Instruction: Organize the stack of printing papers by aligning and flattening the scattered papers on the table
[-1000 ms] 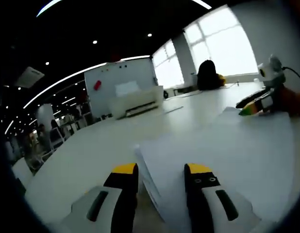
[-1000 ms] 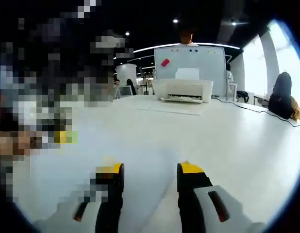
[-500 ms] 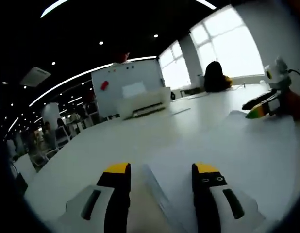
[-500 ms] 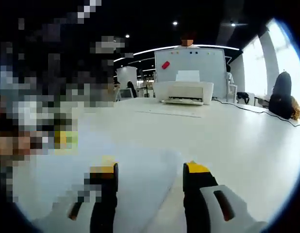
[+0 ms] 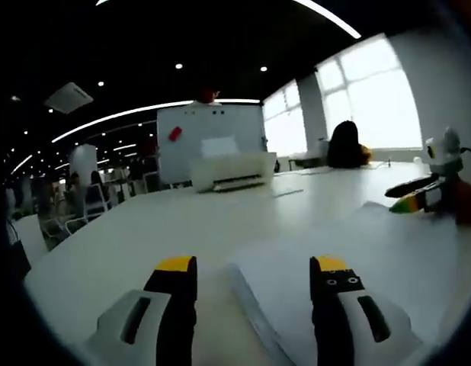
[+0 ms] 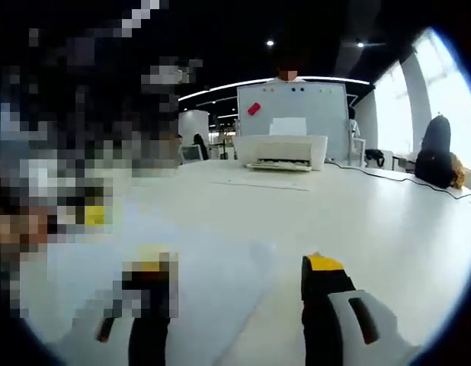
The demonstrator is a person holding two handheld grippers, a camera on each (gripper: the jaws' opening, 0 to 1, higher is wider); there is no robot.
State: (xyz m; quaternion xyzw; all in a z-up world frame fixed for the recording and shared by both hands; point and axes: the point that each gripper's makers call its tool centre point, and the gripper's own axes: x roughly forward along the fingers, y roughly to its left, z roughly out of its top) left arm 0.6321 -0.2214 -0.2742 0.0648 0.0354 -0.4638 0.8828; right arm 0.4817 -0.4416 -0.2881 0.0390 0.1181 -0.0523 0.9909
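Jaws on both grippers were spread wider than a second earlier, and both cameras were tilted up so more of the room was seen. The left gripper (image 5: 253, 267) was held wide apart, nothing pinched, its jaws straddling the near left corner of the paper stack (image 5: 350, 252), which was lying flat on the white table (image 5: 144, 229). The right gripper (image 6: 237, 267) was likewise spread and empty over the stack's opposite edge (image 6: 167, 259); it was also seen across the stack from the left view (image 5: 418, 197). Sheet edges were still seen stepped at the near corner, so alignment was judged only partly done; squaring and flattening were left. A printer (image 6: 280, 151) was standing at the far end of the table.
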